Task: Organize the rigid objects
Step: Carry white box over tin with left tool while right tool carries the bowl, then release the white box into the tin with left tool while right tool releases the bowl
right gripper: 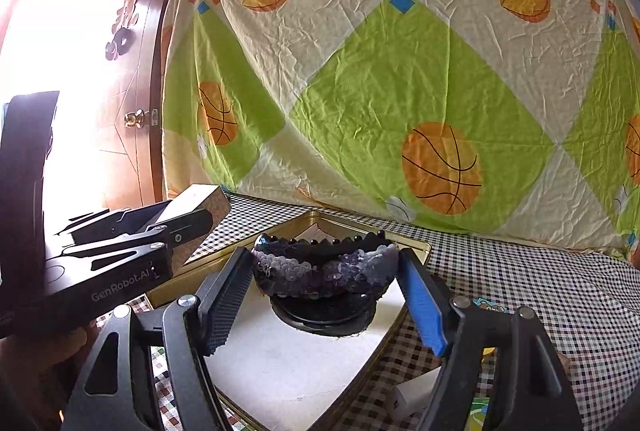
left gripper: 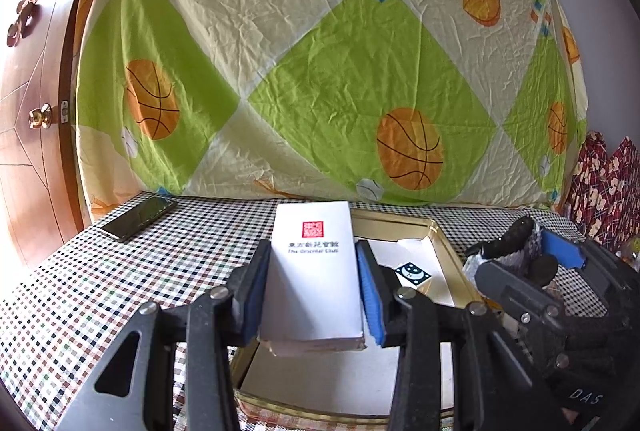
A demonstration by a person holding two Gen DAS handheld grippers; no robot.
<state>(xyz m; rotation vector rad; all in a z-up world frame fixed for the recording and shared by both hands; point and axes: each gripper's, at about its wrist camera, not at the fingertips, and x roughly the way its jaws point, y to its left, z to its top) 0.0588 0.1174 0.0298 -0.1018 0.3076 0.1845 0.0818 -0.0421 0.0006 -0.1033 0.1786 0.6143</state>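
My left gripper (left gripper: 313, 245) is shut on a white box (left gripper: 316, 271) with a red seal and printed lettering, pressed between both pads. It hangs over the near left part of a gold tin tray (left gripper: 400, 217) lined in white. My right gripper (right gripper: 323, 255) is shut on a purple crystal ornament (right gripper: 324, 263) with a black base, over the tray (right gripper: 420, 243). Whether the base touches the lining I cannot tell. The right wrist view has the left gripper (right gripper: 176, 227) and its box (right gripper: 200, 199) at the left. The left wrist view has the right gripper (left gripper: 532, 259) with the ornament (left gripper: 508, 243) at the right.
A dark phone (left gripper: 140, 217) lies at the table's far left. In the tray lies a card with a black, white and blue marker (left gripper: 412, 271). A small white box (right gripper: 412, 395) and a colourful card (right gripper: 488, 307) sit right of the tray. A basketball-print sheet hangs behind the table.
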